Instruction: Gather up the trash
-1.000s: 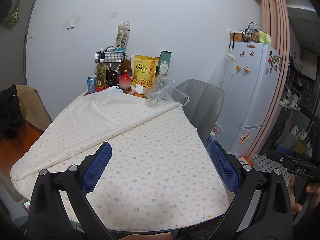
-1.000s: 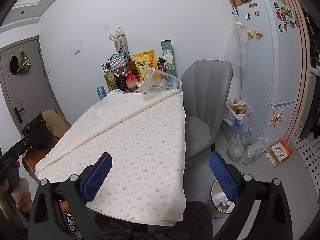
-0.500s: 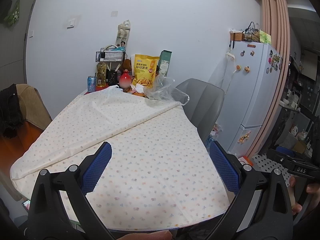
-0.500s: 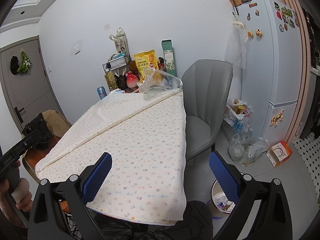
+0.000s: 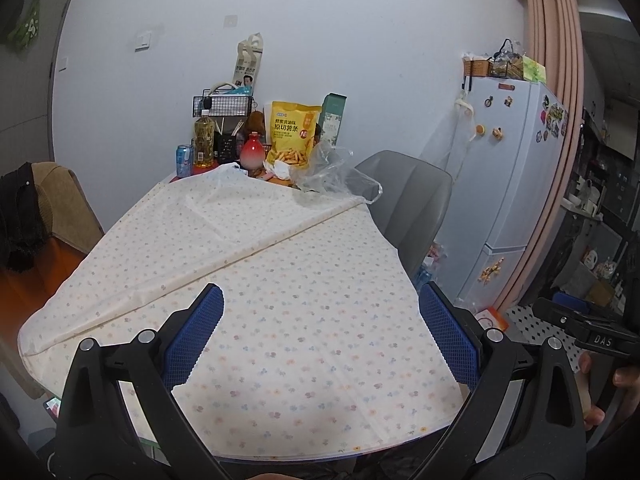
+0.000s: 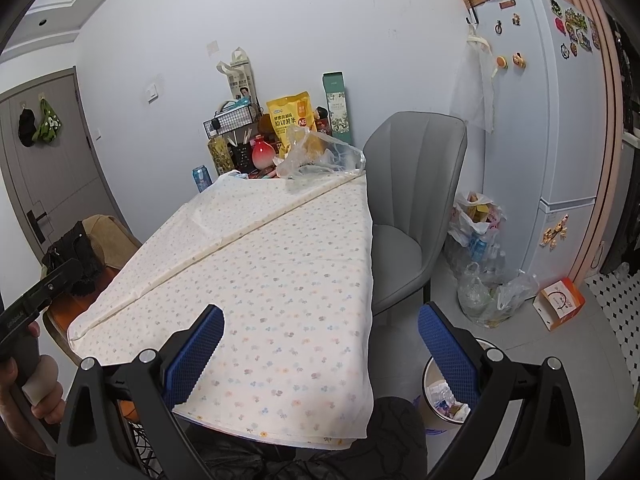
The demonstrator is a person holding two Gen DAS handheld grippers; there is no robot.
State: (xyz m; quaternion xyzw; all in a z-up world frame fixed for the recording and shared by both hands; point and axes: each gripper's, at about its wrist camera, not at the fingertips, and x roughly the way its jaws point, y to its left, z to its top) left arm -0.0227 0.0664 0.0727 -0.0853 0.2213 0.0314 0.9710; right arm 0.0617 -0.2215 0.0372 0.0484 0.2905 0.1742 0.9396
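A crumpled clear plastic bag [image 5: 334, 174] lies at the far end of the table [image 5: 280, 280], which has a flowered cloth; it also shows in the right wrist view [image 6: 320, 156]. Crumpled white paper [image 5: 280, 168] lies beside it. My left gripper [image 5: 320, 336] is open and empty above the table's near end. My right gripper [image 6: 320, 340] is open and empty over the table's near right corner. A small trash bin [image 6: 444, 396] with rubbish inside stands on the floor below the right gripper.
A yellow snack bag [image 5: 294, 134], green box [image 5: 332, 120], red vase [image 5: 253, 152], oil bottle [image 5: 204, 142], blue can [image 5: 184, 160] and wire rack crowd the far end. A grey chair [image 6: 412, 200] stands right of the table. Full plastic bags [image 6: 480, 264] and an orange box [image 6: 560, 304] lie by the fridge [image 6: 540, 120].
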